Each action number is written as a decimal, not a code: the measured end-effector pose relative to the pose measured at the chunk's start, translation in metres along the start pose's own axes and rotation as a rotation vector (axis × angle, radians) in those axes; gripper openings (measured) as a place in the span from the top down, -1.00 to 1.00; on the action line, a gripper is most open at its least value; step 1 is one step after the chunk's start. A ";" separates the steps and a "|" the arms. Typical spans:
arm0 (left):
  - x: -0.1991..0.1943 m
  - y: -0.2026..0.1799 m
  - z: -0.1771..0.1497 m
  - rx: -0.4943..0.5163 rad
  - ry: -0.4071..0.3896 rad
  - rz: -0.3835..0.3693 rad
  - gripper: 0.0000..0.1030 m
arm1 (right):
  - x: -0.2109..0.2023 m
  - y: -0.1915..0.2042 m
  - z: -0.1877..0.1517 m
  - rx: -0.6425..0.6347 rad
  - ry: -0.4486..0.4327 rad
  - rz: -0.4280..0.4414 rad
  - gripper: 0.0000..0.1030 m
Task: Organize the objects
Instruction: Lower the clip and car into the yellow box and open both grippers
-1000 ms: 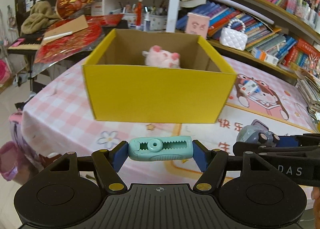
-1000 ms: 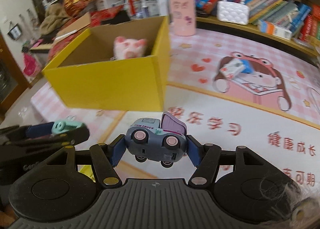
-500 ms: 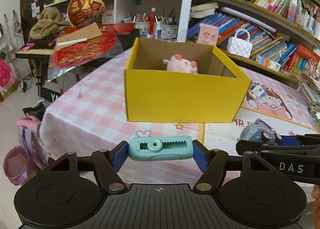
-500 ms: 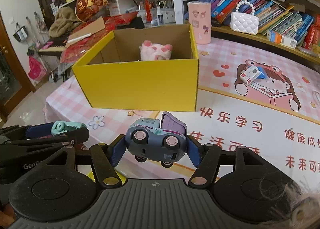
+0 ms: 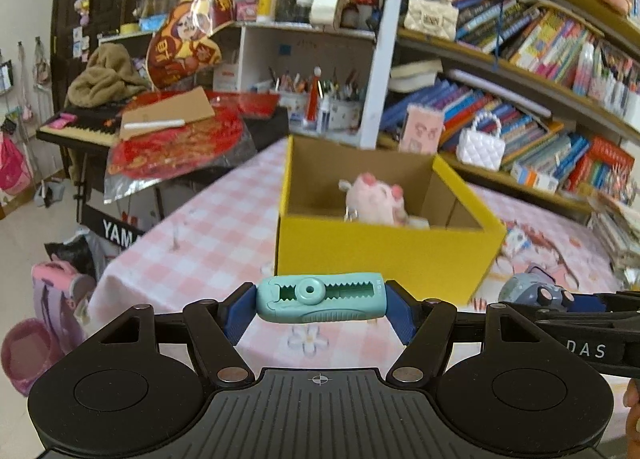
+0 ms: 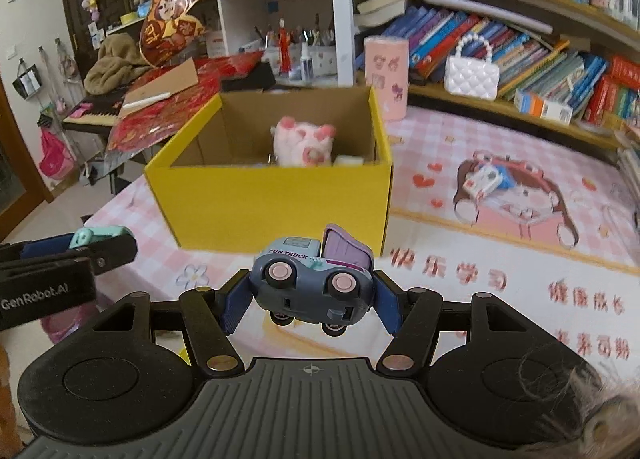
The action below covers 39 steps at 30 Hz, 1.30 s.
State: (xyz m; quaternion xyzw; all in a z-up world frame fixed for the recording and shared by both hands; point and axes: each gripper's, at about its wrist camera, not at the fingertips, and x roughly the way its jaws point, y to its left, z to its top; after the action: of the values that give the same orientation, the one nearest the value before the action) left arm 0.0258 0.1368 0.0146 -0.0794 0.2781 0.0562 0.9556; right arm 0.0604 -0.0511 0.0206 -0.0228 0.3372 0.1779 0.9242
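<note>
In the left wrist view, we see the left hand-held gripper (image 5: 321, 299) pinching a small teal plastic piece (image 5: 321, 298) crosswise between its two blue pads, one pad on each end. The piece has a round knob and a toothed slot on its face, and it hangs in the air above the desk (image 5: 208, 227), which has a pink checked cloth. Behind it stands the yellow cardboard box (image 5: 384, 255), open at the top. Inside the box we see a pink plush pig (image 5: 374, 201), sitting near the front wall. At the right edge, the right hand-held gripper (image 5: 560, 299) comes into the picture with a grey-blue toy truck (image 5: 524, 289) at its tip. A white quilted handbag (image 5: 480, 147) stands on the lower bookshelf behind the box.

In the right wrist view, the right hand-held gripper (image 6: 312, 291) is pinching the toy truck (image 6: 312, 279) by its front and back ends. The truck lies tilted on its side, so that two pink wheels face the camera, and it is lifted off the desk (image 6: 460, 251). The yellow cardboard box (image 6: 272, 203) is just behind it, with the pink plush pig (image 6: 306, 141) inside and a small white thing beside the pig. At the left edge we see the left hand-held gripper (image 6: 100, 239) with the teal plastic piece (image 6: 98, 237). Further right on the desk lies a small white and blue toy (image 6: 486, 181), well apart from the box. A pink cylinder box (image 6: 386, 77) stands behind the box's right corner.
</note>
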 end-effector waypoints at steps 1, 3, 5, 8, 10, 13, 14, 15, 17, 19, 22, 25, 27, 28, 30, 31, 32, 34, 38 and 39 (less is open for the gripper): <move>0.002 0.000 0.005 -0.002 -0.013 0.002 -0.34 | 0.001 -0.001 0.005 -0.007 -0.013 -0.001 -0.18; 0.004 -0.001 0.012 -0.003 -0.034 0.005 -0.34 | 0.004 -0.004 0.017 -0.016 -0.042 -0.003 -0.18; 0.008 -0.002 0.021 0.001 -0.055 0.009 -0.34 | 0.008 -0.006 0.029 -0.015 -0.066 -0.001 -0.18; 0.017 -0.005 0.033 0.015 -0.080 0.012 -0.34 | 0.016 -0.010 0.046 -0.017 -0.099 0.004 -0.18; 0.026 -0.008 0.041 0.022 -0.089 0.015 -0.34 | 0.023 -0.012 0.058 -0.020 -0.115 0.010 -0.18; 0.042 -0.012 0.050 0.028 -0.088 0.015 -0.34 | 0.036 -0.017 0.076 -0.028 -0.133 0.019 -0.18; 0.048 -0.014 0.052 0.032 -0.087 0.016 -0.34 | 0.041 -0.018 0.081 -0.031 -0.136 0.021 -0.18; 0.054 -0.016 0.054 0.038 -0.084 0.018 -0.34 | 0.045 -0.019 0.086 -0.034 -0.138 0.023 -0.18; 0.068 -0.021 0.057 0.053 -0.079 0.023 -0.34 | 0.057 -0.022 0.096 -0.042 -0.136 0.028 -0.18; 0.080 -0.027 0.059 0.065 -0.073 0.029 -0.34 | 0.071 -0.024 0.105 -0.054 -0.129 0.036 -0.18; 0.098 -0.032 0.062 0.076 -0.055 0.041 -0.34 | 0.092 -0.026 0.117 -0.075 -0.111 0.053 -0.18; 0.115 -0.035 0.062 0.081 -0.022 0.052 -0.34 | 0.112 -0.029 0.123 -0.088 -0.082 0.076 -0.18; 0.126 -0.038 0.061 0.089 0.001 0.060 -0.34 | 0.125 -0.029 0.127 -0.100 -0.059 0.092 -0.18; 0.131 -0.039 0.060 0.095 0.011 0.063 -0.34 | 0.132 -0.028 0.128 -0.108 -0.046 0.102 -0.18; 0.138 -0.043 0.060 0.110 0.028 0.072 -0.34 | 0.145 -0.027 0.130 -0.125 -0.017 0.123 -0.19; 0.143 -0.045 0.059 0.120 0.041 0.077 -0.34 | 0.151 -0.027 0.130 -0.133 -0.002 0.134 -0.19; 0.146 -0.046 0.058 0.126 0.050 0.080 -0.34 | 0.156 -0.027 0.131 -0.139 0.008 0.143 -0.19; 0.152 -0.049 0.056 0.139 0.066 0.085 -0.34 | 0.166 -0.026 0.131 -0.160 0.039 0.168 -0.19; 0.160 -0.053 0.055 0.159 0.092 0.096 -0.34 | 0.182 -0.024 0.131 -0.185 0.089 0.203 -0.19; 0.162 -0.053 0.054 0.160 0.097 0.098 -0.34 | 0.185 -0.024 0.131 -0.190 0.099 0.207 -0.19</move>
State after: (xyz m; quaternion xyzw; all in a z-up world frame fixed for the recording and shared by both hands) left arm 0.1980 0.1051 -0.0210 0.0085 0.3312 0.0768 0.9404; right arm 0.2804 0.0058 0.0032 -0.0840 0.3646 0.3019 0.8768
